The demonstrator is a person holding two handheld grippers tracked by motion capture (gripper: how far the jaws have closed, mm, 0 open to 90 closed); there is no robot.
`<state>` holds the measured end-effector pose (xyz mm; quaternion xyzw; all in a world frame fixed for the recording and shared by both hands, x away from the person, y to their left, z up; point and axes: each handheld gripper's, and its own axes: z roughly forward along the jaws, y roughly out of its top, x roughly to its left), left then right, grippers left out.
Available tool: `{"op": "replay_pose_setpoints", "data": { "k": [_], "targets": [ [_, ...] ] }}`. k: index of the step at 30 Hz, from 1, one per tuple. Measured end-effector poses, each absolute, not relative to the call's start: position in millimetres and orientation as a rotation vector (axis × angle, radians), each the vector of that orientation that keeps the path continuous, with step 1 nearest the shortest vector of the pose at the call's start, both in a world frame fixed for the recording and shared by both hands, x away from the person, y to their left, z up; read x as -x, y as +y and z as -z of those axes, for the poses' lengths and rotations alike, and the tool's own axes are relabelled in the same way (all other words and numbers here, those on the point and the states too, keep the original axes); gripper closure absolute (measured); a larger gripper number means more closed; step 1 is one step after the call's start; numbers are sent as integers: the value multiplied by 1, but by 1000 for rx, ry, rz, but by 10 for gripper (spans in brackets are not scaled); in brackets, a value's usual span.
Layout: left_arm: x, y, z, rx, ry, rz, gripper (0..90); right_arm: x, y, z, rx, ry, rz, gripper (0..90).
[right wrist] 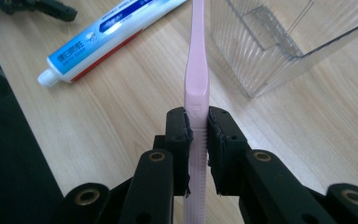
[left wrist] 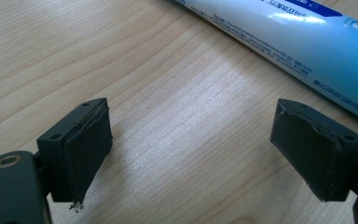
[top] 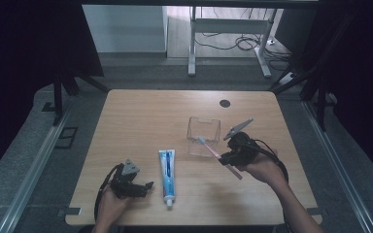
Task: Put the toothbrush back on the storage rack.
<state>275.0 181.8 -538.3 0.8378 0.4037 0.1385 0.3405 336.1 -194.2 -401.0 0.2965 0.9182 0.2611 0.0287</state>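
My right gripper [right wrist: 198, 140] is shut on the handle of a pink toothbrush [right wrist: 196, 70]. In the high view the toothbrush [top: 217, 154] slants up and left from the right gripper [top: 226, 158], its brush head beside the front edge of a clear plastic box [top: 204, 130]. A blue and white toothpaste tube [top: 167, 177] lies on the table, cap toward the person. My left gripper [top: 148, 185] rests low on the table just left of the tube, jaws wide open with bare wood between them [left wrist: 191, 154]. The toothpaste tube [left wrist: 298, 42] runs across the top right of the left gripper view.
The light wooden table [top: 141, 116] has a round dark cable hole [top: 225, 103] near its far edge. Grey floor, black curtains and a desk frame with cables lie beyond. In the right gripper view the clear ribbed box [right wrist: 279, 42] stands right of the toothbrush.
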Motion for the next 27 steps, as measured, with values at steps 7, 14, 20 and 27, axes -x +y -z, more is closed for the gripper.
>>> {"op": "replay_pose_setpoints", "data": {
  "k": [7,14,20,27],
  "targets": [
    [-275,182,539,-2186,1040,-350,127,-344,-192,398,-935,2805,-843,790],
    [-275,182,539,-2188,1041,-357,126,-352,-188,397,-956,2776,-885,789],
    [-275,180,539,-2196,1036,-357,126,-358,-184,396,-965,2751,-929,790],
    [-275,180,539,-2196,1033,-359,126,-365,-180,397,-981,2725,-964,789]
  ]
}}
